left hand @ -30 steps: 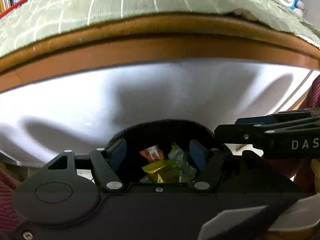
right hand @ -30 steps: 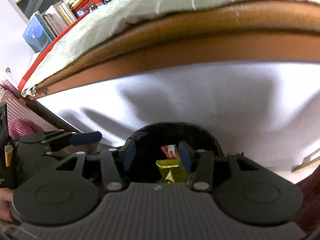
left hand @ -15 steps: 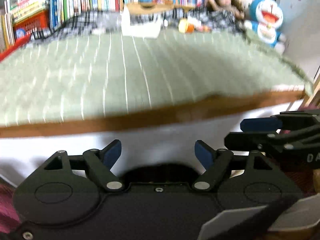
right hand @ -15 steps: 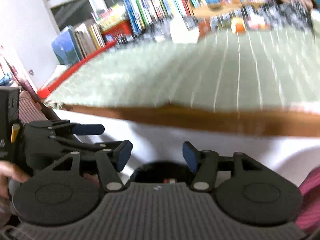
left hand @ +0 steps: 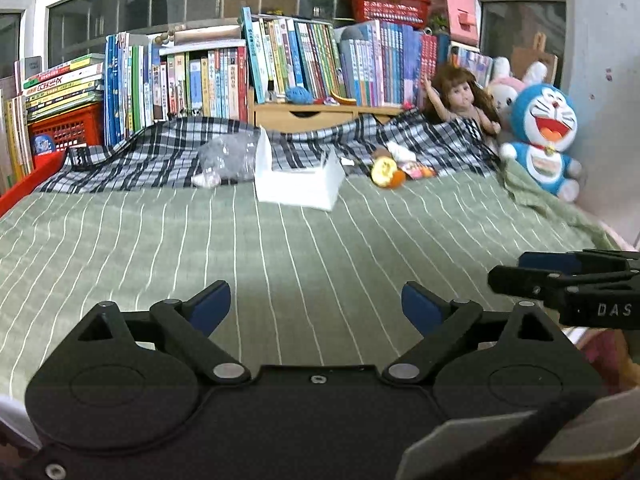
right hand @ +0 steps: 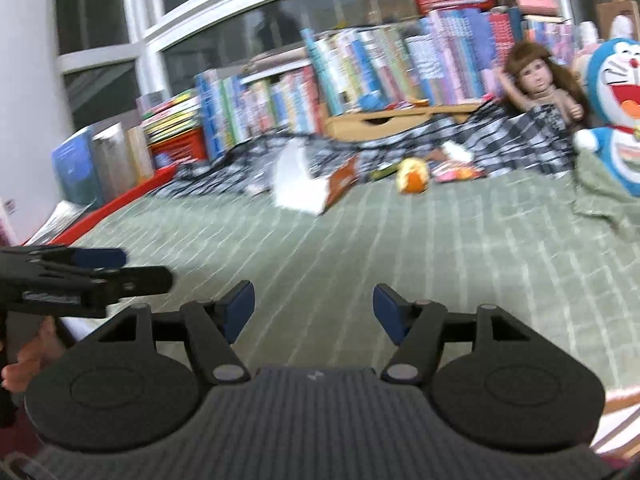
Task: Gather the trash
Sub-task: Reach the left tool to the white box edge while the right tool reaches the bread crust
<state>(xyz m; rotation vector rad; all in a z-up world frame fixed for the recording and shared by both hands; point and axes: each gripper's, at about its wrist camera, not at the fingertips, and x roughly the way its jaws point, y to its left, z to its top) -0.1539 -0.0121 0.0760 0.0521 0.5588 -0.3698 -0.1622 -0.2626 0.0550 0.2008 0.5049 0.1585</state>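
Looking along our left gripper [left hand: 316, 306], we see both blue pads spread wide and still spreading, with only striped bedding between them; nothing is held. Our right gripper [right hand: 314, 312] is the same: its jaws are opening and empty over the green striped cover [left hand: 280, 248]. Each tool shows at the edge of the other's view, so the two hang side by side near the front edge of the bed.

Farther out, what remains to be collected lies well apart from us at the far end of the bed. A white open box [left hand: 298, 184] sits at the edge of the checked blanket [left hand: 140, 160], with a crumpled clear plastic bag [left hand: 228, 158] just beside it on its left. To its right lie a piece of orange peel [left hand: 385, 173] and some bright wrappers [left hand: 416, 170], near the doll [left hand: 460, 100] and the blue plush toy [left hand: 542, 136].

We judge the job only partly through: several scraps are left on the bed, and no bin shows in either view.
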